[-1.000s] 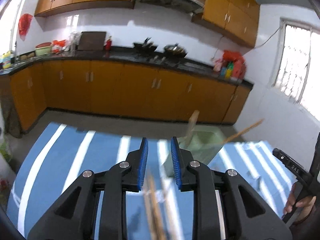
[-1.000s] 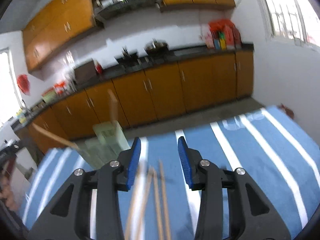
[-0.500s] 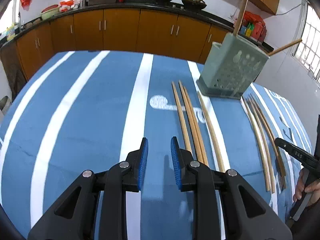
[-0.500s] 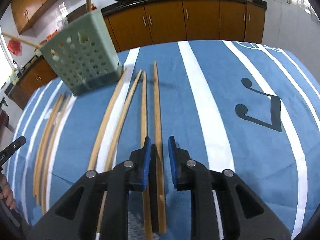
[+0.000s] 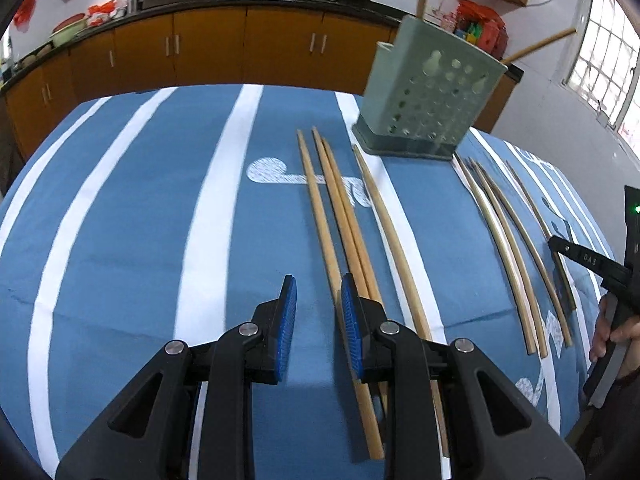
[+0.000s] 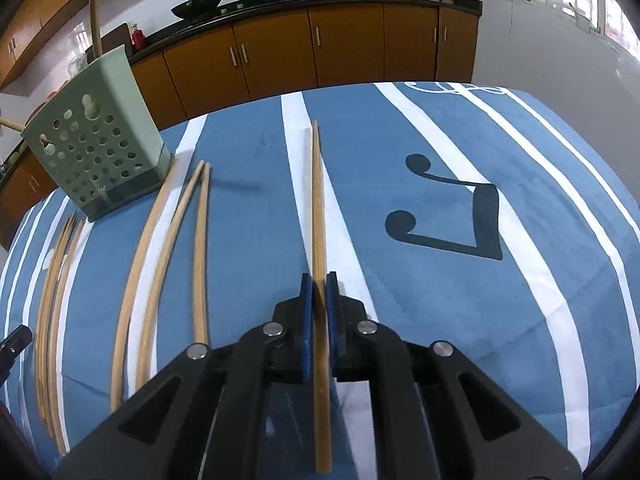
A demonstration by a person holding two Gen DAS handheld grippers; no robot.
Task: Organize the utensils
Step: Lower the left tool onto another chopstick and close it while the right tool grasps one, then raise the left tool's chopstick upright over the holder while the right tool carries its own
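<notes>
Pinching a single wooden chopstick [image 6: 319, 216] between its blue pads, the right gripper [image 6: 319, 280] has its jaws pressed tight on the stick, which runs straight ahead over a white stripe of the blue tablecloth [image 6: 440, 300] and trails back beneath the gripper body. Whether the stick is lifted clear of the cloth or resting on it cannot be judged from this angle.

To the left in the right wrist view, three more chopsticks [image 6: 168, 248] lie loose on the cloth, fanning toward the foot of a pale green perforated utensil holder [image 6: 96, 156]. One stick [image 6: 94, 4] stands up out of the holder and another pokes out at its left edge. Beyond the holder's near corner, a further bundle of sticks [image 6: 54, 288] lies along the cloth's left margin.

The left gripper [image 5: 318, 292] hangs just above the cloth with its jaws slightly spread and nothing caught between the pads. The nearest stick of a loose group of four chopsticks [image 5: 348, 220] passes under its right finger, beside the gap. In this view the holder [image 5: 428, 92] stands at the far end of those sticks, upright on the cloth.

At the right edge of the left wrist view, a person's hand [image 5: 612, 332] grips a black handle.
</notes>
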